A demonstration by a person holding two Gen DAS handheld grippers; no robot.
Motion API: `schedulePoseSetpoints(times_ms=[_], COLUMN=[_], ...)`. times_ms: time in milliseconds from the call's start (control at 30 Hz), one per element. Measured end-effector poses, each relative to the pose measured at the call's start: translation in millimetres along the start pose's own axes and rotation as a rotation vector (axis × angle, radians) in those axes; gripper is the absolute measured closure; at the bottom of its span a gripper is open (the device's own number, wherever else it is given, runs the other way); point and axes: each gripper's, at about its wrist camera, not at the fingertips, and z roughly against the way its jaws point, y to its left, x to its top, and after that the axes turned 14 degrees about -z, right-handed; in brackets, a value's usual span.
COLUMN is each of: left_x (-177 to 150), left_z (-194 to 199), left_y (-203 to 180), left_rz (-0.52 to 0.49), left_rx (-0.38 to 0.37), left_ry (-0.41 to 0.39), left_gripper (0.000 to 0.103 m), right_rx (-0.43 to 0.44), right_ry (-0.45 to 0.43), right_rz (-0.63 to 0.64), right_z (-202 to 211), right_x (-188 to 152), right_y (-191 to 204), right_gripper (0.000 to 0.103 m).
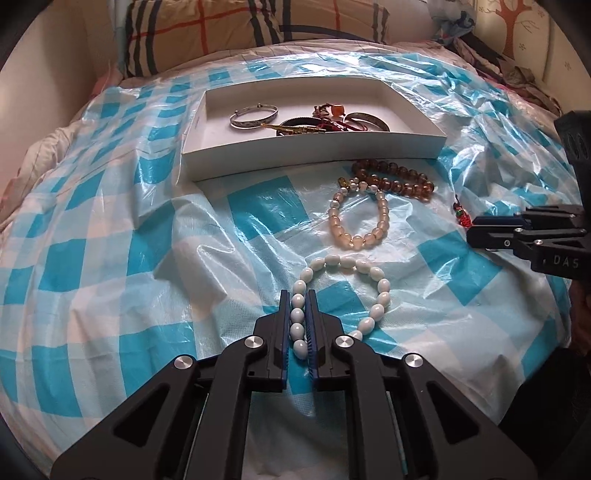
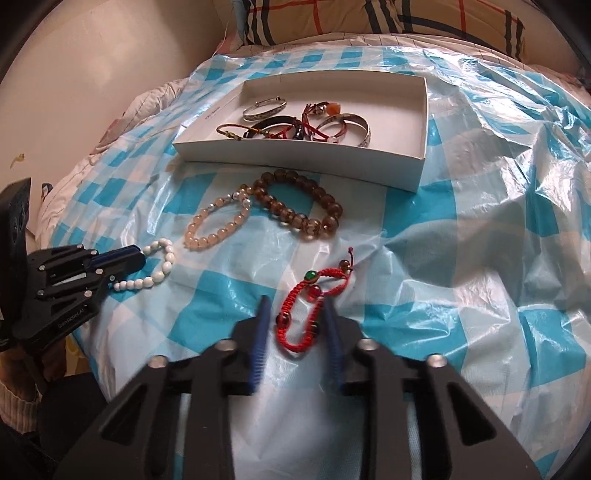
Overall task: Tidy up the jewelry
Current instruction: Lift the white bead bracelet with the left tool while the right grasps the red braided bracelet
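The left gripper [image 1: 298, 317] pinches the white oval-bead bracelet [image 1: 369, 280], lying nearer than the shallow white cardboard box [image 1: 314, 151] — stretchy beads may slip free. The right gripper [image 2: 295, 325], jaws spread, straddles the red braided cord bracelet [image 2: 306, 314] — thin cord could escape.

A blue-and-white checked plastic sheet [image 1: 147, 236] covers the bed. The box [image 1: 314, 151] is white. Outside it lie a white bead bracelet [image 1: 347, 291], a pale peach one [image 1: 360, 218], an amber-brown one [image 1: 395, 177] and a red cord bracelet [image 2: 314, 314] with green and red beads. The pillow [image 1: 207, 29] is tan plaid.
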Motion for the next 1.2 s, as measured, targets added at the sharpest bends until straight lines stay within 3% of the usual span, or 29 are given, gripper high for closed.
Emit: schedulePoseSetpoints(times_ms=[200,267,367,400,467,833,1200], left_x=[-1.9,-1.9,-2.0,-1.8,-1.2,0.0,0.1], left_z=[0.7,0.8,0.4,0.7,1.7,6.0,5.4], left_y=[3.9,4.5,3.6,3.7,3.0,-0.3,-2.6], left_rz=[0.035,0.043,0.041,0.037,0.03,0.026,0.016], left_rx=[-0.018,-0.021,-0.016,-0.014,-0.011,-0.022,-0.024], left_ry=[-0.01,-0.012,-0.011,-0.01,-0.008,-0.008,-0.009], left_gripper=[0.095,0.095,0.095,0.095,0.096,0.096,0.096], right_rx=[-0.015,-0.018,-0.054,-0.061,-0.045,0.027,0.058], right_ry=[-0.015,-0.021,-0.026,-0.029,-0.031,-0.144,-0.156], right_rz=[-0.025,-0.038,0.001,0.017,0.02,0.013,-0.003], right_z=[6.0,4.5,-0.1,-0.3,1.6,37.3,43.5], right_x=[-0.6,-0.4,-3.6,-4.5,-4.4,-0.8,-0.2], right_y=[-2.3,-3.9,1.9,4.7,5.8,10.1,8.3], right_gripper=[0.088,0.074,0.074,0.074,0.089,0.091,0.091])
